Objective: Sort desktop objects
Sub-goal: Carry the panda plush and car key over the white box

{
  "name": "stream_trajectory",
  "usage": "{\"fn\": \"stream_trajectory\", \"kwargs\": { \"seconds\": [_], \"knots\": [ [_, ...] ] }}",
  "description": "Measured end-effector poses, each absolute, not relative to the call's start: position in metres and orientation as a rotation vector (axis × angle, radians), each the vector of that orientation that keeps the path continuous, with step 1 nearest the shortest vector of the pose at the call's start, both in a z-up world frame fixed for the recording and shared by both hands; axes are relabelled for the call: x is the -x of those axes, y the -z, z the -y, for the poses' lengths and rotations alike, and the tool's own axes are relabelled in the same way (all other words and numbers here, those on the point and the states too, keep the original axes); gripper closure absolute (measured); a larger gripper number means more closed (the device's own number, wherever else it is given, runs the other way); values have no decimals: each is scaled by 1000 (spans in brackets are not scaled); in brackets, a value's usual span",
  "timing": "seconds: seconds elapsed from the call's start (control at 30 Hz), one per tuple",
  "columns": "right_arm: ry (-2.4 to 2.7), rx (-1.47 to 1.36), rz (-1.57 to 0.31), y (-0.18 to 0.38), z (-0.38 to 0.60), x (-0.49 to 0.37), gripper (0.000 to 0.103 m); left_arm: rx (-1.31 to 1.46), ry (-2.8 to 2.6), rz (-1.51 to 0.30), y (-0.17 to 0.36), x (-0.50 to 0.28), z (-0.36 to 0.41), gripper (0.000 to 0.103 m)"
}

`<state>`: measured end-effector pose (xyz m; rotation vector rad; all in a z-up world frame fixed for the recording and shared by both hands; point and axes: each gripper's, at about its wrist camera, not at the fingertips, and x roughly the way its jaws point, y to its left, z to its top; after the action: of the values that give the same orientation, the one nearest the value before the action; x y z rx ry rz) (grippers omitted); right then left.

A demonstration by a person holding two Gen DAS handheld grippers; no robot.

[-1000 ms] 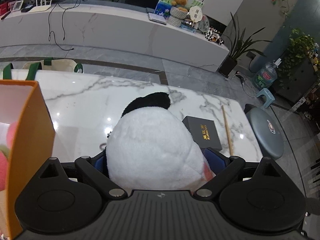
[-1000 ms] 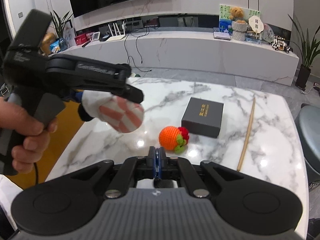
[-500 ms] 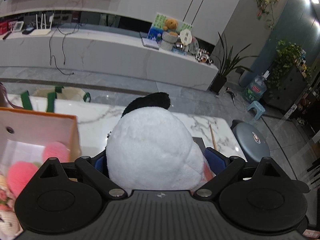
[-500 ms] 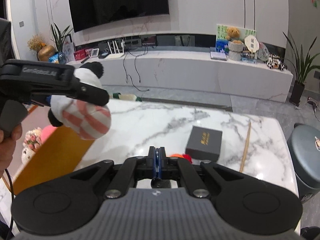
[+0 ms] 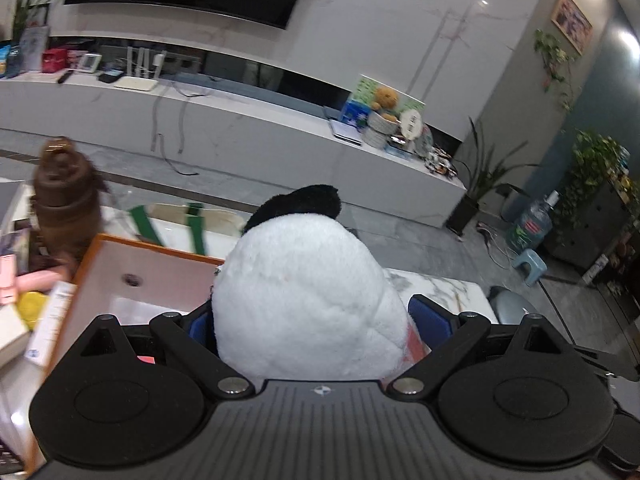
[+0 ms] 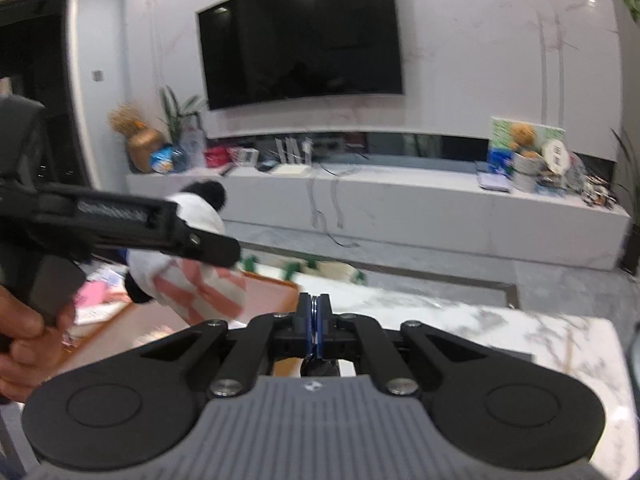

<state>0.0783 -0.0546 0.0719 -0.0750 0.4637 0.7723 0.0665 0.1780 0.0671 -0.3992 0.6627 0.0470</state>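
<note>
Since soft toys seem to go in the orange box, the left gripper pinches the panda above its near right corner; the right gripper, pressed together and empty, waits near the table.

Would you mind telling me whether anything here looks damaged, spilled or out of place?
Nothing stands out. The left gripper holds the panda plush intact above the orange box, and the right gripper is shut and empty. The frames are blurred, so fine detail is unclear.
</note>
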Motion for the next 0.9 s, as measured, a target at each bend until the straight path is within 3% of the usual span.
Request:
{"fn": "stream_trajectory", "kwargs": {
  "seconds": [0.4, 0.9],
  "knots": [
    [-934, 179, -459, -70, -31, -23, 101, 399, -100, -687, -60, -29, -232, 0],
    [-1020, 366, -580, -16, -69, 1, 101, 306, -141, -830, -15, -32, -247, 0]
  ]
}}
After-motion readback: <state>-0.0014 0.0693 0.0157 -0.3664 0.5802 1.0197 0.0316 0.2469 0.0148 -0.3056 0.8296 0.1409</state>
